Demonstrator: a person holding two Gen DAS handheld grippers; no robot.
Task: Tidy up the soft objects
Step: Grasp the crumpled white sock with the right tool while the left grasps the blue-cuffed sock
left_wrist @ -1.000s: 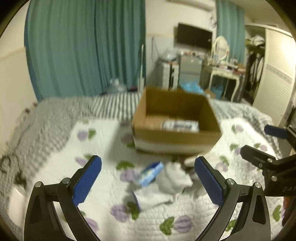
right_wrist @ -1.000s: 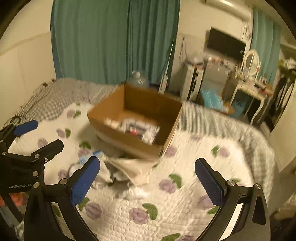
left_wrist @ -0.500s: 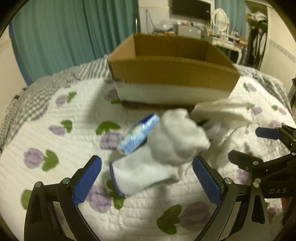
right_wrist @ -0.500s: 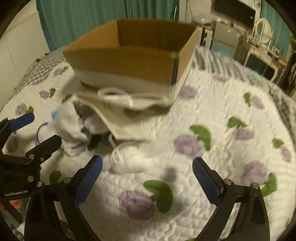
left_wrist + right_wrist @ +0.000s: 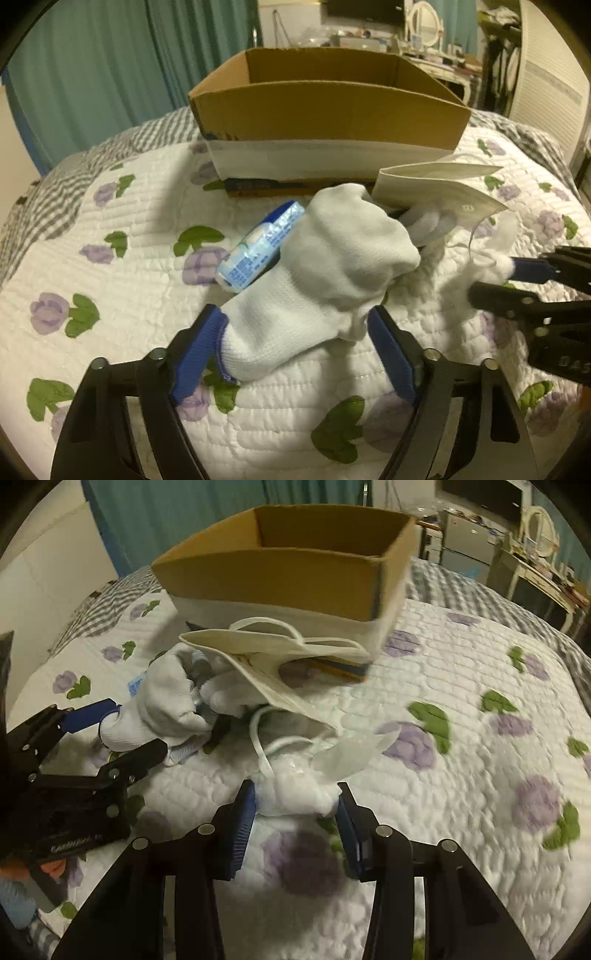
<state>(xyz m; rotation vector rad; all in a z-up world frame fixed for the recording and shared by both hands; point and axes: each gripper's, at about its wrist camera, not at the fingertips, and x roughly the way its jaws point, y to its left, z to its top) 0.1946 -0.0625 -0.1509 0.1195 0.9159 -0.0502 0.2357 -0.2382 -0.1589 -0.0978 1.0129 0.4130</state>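
**Inspector A:** Soft objects lay heaped on the flowered quilt (image 5: pixel 140 206), just before the near wall of the open cardboard box (image 5: pixel 328 110). Quilt to the left of the heap and to the far right of it was bare and free for movement; its checked border ran along the far edge.

**Inspector B:** Confirmed. Largest in the heap was the white sock (image 5: pixel 321 269), cuff toward the left camera. The left gripper (image 5: pixel 295 350) had just been closing; its blue pads (image 5: pixel 199 350) sat against the sock at both sides near the cuff, clamped on it.

**Inspector A:** And the white face mask (image 5: pixel 266 657)?

**Inspector B:** It leaned open against the box's near edge, a loop trailing onto the quilt. A blue-and-white packet (image 5: pixel 258 247) lay touching the sock's left side.

**Inspector A:** Right side?

**Inspector B:** The right gripper (image 5: pixel 295 812) had likewise just been closing; its pads pressed a small white fluffy wad (image 5: pixel 295 790) between them, on the quilt, just beside the mask's loop.
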